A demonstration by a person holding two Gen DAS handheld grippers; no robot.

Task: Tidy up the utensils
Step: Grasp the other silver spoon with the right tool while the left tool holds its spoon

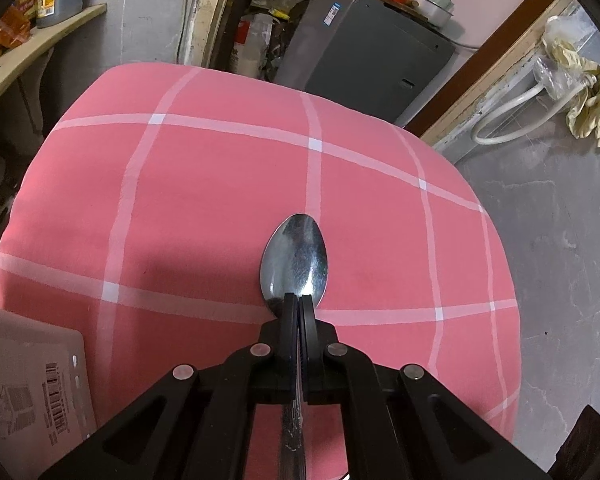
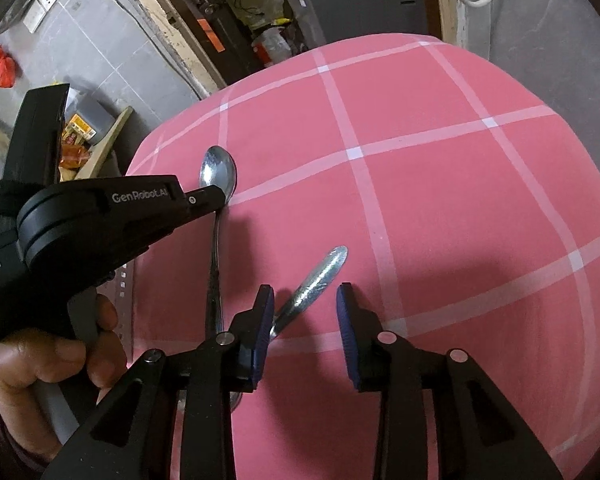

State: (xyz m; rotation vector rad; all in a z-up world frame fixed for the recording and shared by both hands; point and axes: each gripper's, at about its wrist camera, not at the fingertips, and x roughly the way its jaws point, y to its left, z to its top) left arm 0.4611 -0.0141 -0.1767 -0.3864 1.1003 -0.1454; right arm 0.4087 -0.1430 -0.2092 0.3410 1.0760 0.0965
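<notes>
step: one spoon held, another just set loose
left claw point(image 1: 299, 300): clamped tight on the spoon point(image 1: 294, 258) at its neck, bowl forward, over the tabletop point(image 1: 180, 200)
right claw point(image 2: 305, 294): part open, holding nothing; second utensil point(image 2: 320, 276) lies between the pads, handle pointing away
next: judged, carry held spoon toward tray point(image 1: 28, 392), near left
materials: shiny steel, smooth oval bowl; pink checked cloth, soft matte

The left gripper point(image 2: 210, 196), seen from the right wrist view, carries the white brand "GenRobot.AI" on its black side. Lower on its body stand cut-off words ending "quisition" and "ystem". The printing and barcode on the white box point(image 1: 28, 392), near left, is too small to read.
</notes>
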